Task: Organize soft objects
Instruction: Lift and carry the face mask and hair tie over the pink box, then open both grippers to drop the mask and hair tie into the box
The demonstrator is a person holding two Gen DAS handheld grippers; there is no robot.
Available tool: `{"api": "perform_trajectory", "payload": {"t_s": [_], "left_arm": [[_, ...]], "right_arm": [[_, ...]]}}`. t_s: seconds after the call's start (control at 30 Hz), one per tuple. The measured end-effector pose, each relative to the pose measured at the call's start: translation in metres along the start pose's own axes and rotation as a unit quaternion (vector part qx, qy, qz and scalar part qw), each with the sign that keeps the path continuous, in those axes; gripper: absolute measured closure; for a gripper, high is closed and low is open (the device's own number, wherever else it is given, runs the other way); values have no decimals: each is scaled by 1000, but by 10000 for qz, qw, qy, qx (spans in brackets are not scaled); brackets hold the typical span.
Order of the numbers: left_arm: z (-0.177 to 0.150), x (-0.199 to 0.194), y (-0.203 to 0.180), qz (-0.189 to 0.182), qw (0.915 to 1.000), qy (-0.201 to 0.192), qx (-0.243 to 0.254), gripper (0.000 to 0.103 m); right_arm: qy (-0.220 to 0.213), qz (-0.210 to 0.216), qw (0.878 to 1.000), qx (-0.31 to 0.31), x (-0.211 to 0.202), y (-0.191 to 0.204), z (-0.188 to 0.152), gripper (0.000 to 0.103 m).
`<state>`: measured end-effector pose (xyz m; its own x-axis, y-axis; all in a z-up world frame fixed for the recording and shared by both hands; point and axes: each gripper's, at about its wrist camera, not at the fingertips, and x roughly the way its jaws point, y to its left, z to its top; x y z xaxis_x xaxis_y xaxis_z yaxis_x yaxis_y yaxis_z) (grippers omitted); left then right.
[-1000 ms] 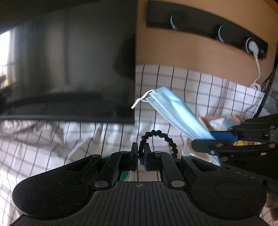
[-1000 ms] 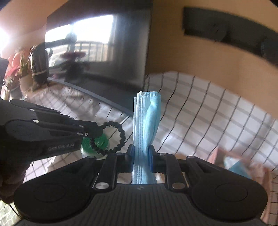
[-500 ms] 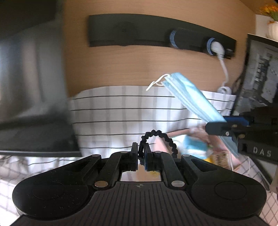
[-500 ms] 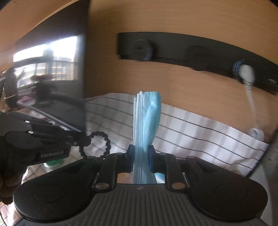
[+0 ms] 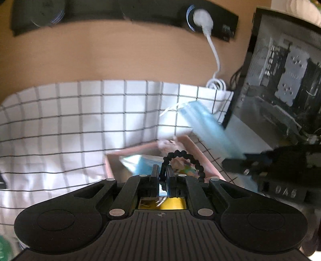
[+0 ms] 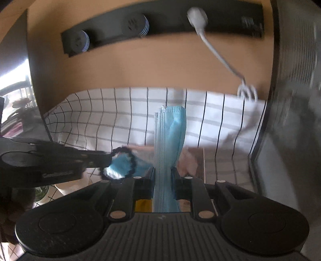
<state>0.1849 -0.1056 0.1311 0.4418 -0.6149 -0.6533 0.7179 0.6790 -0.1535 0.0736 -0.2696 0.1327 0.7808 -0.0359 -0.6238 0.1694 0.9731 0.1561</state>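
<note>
My left gripper [image 5: 162, 170] is shut on a black beaded hair tie [image 5: 185, 160], whose loop hangs over a pink box [image 5: 197, 149]. The box holds a blue packet [image 5: 147, 163] and other soft items. My right gripper [image 6: 162, 173] is shut on a folded blue face mask [image 6: 170, 136] that stands upright between its jaws. The mask also shows in the left wrist view [image 5: 208, 128], slanting up from the right gripper at the right of the box. In the right wrist view the left gripper [image 6: 109, 158] and hair tie [image 6: 128, 160] reach in from the left.
A white checked cloth [image 5: 80, 120] covers the table. A wooden wall behind carries a black socket strip [image 5: 120, 12] with a white plug and cable [image 5: 212, 40]. An open computer case [image 5: 280, 80] stands at the right, close to the box.
Both grippers have swung right, away from the dark monitor, and now sit over the pink box beside the computer case. Each keeps its hold.
</note>
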Motion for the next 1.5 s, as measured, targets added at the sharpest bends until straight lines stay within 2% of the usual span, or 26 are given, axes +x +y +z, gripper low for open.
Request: {"api": "perform_trajectory", "payload": {"t_s": [0.17,0.23,0.33,0.4,0.63,0.7,0.9,1.03,1.13,1.23,1.33,1.37,1.4,1.5], "left_arm": [[0,37,11,-264,9970,553,-466,94],[0,38,17,-453,9951,486,-727,94],[-3,37,22,-319,9964,190,-760,91],[-5,40,25,-203,9967,240,-749,90],[-7,40,33,-201,9963,307,-772,89],[-7,38,36,-223,9959,301,-817,88],[-15,21,45,-376,9940,9,-1030,88],[-16,9,54,-467,9920,-202,-1158,88],[-21,-6,62,-626,9888,-326,-1313,88],[-34,-18,68,-779,9852,-398,-1477,88],[-51,-28,68,-769,9817,-434,-1689,88],[-58,-33,66,-746,9809,-435,-1744,88],[-63,-38,65,-716,9805,-431,-1778,88],[-86,-59,57,-434,9810,-440,-1837,88]], "right_arm": [[444,256,9976,469,41,-15,-14,87],[580,358,9959,589,58,-17,-19,87],[776,514,9934,675,79,-14,-26,86],[808,535,9932,642,87,-9,-27,86],[913,639,9928,434,88,-1,-21,84],[941,633,9926,432,82,-6,-19,78],[424,381,9979,312,53,-13,-11,58],[108,-38,9992,376,42,-5,-1,57],[-106,-218,9970,728,32,-2,2,57],[51,115,9946,1033,49,4,8,57],[605,239,9885,1366,88,11,10,57],[722,399,9853,1493,97,13,6,57],[771,533,9834,1556,102,14,2,57],[655,590,9872,1333,100,14,-6,57]]}}
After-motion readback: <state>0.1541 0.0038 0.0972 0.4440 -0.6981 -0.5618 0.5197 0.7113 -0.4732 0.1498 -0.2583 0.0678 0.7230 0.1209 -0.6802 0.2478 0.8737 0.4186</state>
